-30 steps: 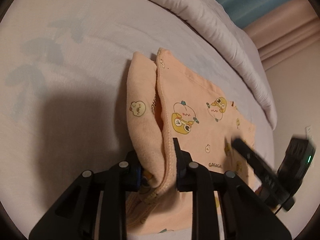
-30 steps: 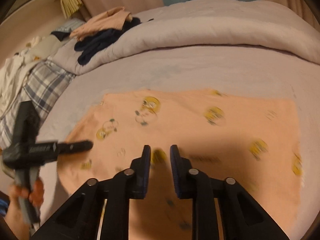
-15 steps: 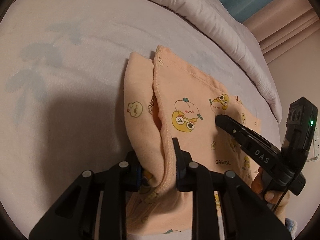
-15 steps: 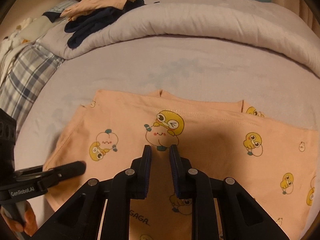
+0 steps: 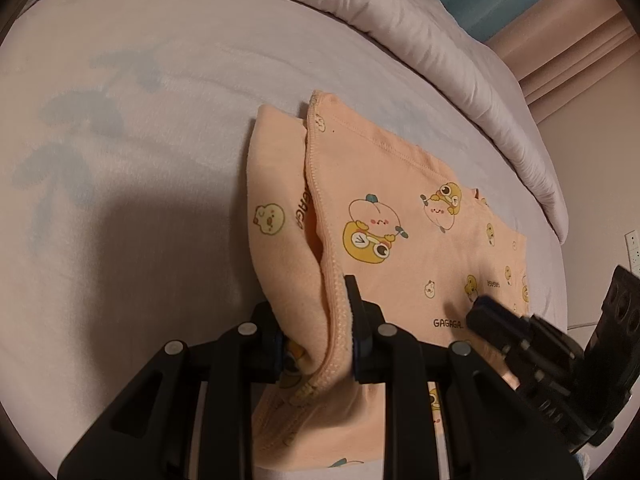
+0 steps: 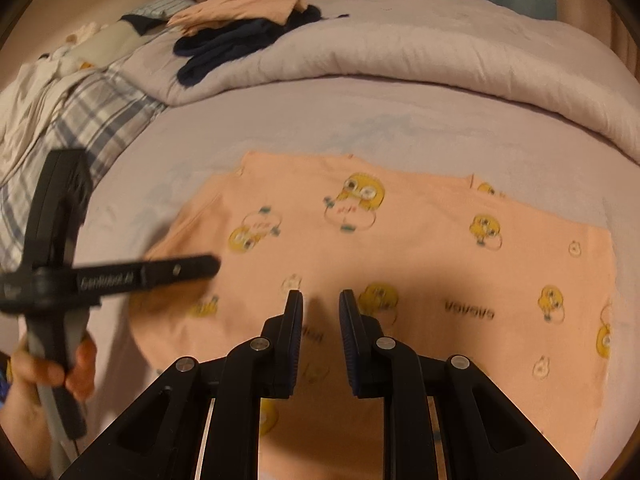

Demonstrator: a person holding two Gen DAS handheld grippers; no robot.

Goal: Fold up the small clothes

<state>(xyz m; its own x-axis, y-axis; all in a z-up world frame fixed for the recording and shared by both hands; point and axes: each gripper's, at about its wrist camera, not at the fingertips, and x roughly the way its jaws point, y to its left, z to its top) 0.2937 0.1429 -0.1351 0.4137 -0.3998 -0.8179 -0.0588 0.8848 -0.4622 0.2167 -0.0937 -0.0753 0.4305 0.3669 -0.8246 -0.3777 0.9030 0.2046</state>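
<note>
A peach garment with yellow cartoon prints [image 5: 400, 216] lies on the bed sheet [image 5: 140, 128]. Its left end is folded and bunched. My left gripper [image 5: 320, 312] is shut on that bunched edge and holds it a little off the sheet. The garment spreads flat in the right wrist view [image 6: 400, 240]. My right gripper [image 6: 320, 304] hovers low over its near part, jaws a small gap apart with nothing between them. The right gripper also shows at the lower right of the left wrist view [image 5: 520, 344]. The left gripper shows at the left of the right wrist view [image 6: 120, 276].
A rolled duvet [image 6: 400, 52] runs along the far side of the bed. Dark and peach clothes [image 6: 240, 28] lie piled on it at the far left. A plaid cloth [image 6: 92, 120] and white cloth lie left. Curtains and a wall socket [image 5: 632, 248] stand beyond.
My right gripper has drawn back from the middle of the garment toward its near edge. My left gripper still holds the bunched edge, about where it was.
</note>
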